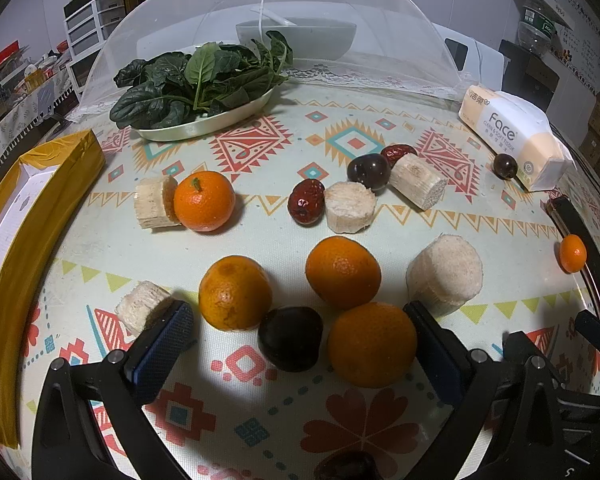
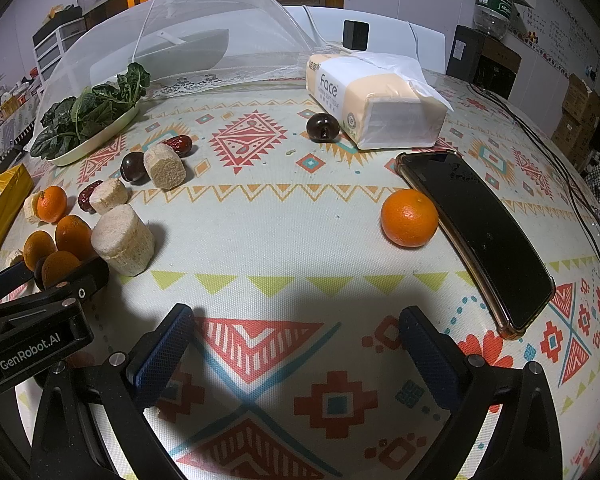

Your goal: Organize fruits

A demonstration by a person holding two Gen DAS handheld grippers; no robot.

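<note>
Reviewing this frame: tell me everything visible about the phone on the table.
The phone is a dark slab lying flat, screen up and unlit, on the patterned tablecloth, in what looks like a clear case with a gold-tinted rim. In the right wrist view it runs diagonally, far end near the tissue pack, near end toward the table edge. A lone orange sits against its left long edge, apparently touching it. Cables run beyond its other side. Neither gripper touches it; the left wrist view shows only a sliver.
</note>
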